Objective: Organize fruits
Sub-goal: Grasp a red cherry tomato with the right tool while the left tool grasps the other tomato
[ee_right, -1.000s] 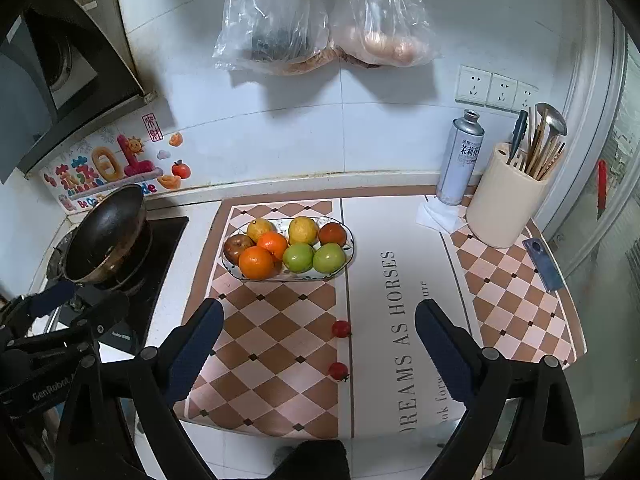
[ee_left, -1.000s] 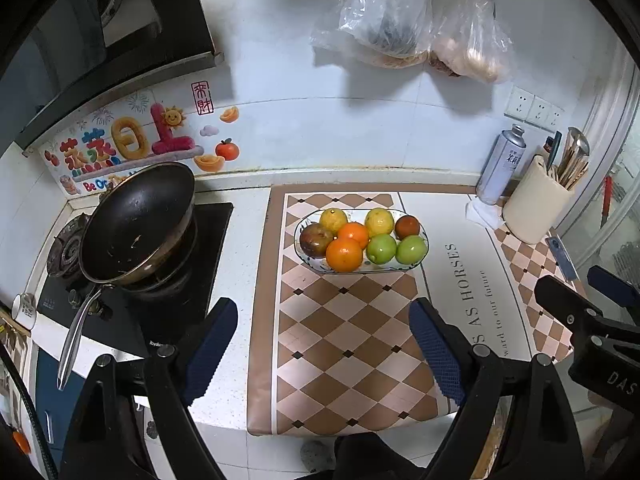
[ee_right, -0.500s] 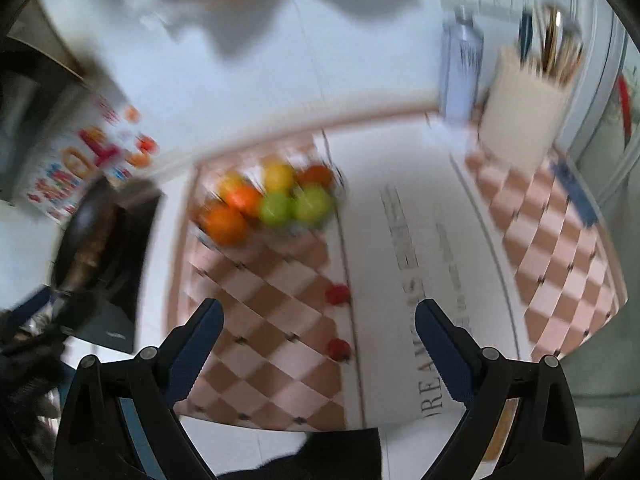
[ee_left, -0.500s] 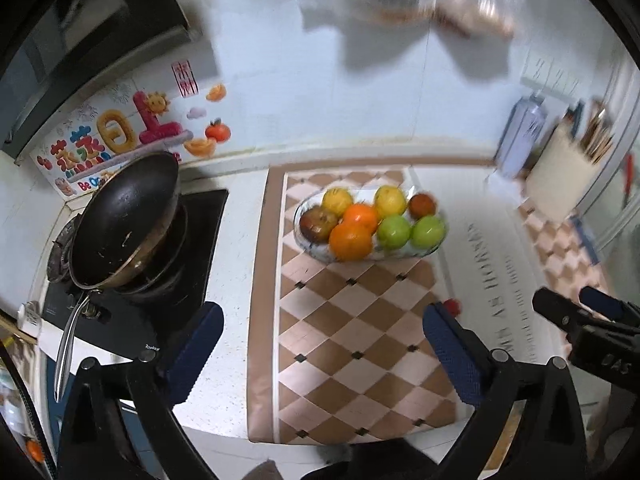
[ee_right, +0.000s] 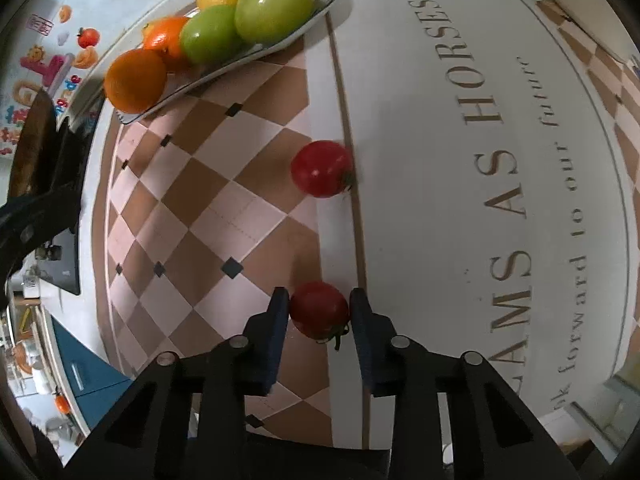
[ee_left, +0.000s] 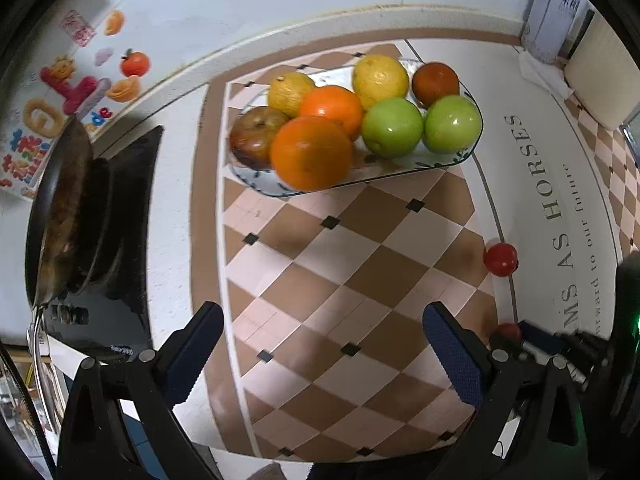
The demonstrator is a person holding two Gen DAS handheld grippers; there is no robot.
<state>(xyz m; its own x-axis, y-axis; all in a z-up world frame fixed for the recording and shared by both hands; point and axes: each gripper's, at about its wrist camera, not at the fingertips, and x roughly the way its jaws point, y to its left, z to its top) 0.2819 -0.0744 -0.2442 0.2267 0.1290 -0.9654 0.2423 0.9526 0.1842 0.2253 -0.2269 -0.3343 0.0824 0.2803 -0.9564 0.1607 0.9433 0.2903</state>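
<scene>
- Two small red tomatoes lie on the checkered mat [ee_right: 224, 184], outside the fruit plate [ee_left: 448, 158]; the near tomato [ee_right: 319, 310] sits at about 6 o'clock in the right wrist view, the far tomato [ee_right: 321, 168] straight beyond it toward 12 o'clock, well apart from it.
- Right gripper [ee_right: 319, 312] has just been closing and now clamps the near tomato, a blue pad pressed on each side, the tomato low against the mat.
- In the left wrist view the far tomato [ee_left: 500, 259] shows at 3 o'clock, right on the seam between the checks and the white lettered panel [ee_left: 552, 184]; the near tomato [ee_left: 509, 330] peeps out at 4 o'clock beside the right gripper [ee_left: 516, 336].
- Left gripper [ee_left: 320, 356] hangs over bare checks with its jaws spread wide, nothing between them.
- At 12 o'clock the plate carries two oranges, two green apples, two yellow citrus fruits, a reddish apple and a dark red fruit, crowded together.
- At 9 o'clock a black frying pan [ee_left: 60, 208] rests on the stove [ee_left: 128, 240].
</scene>
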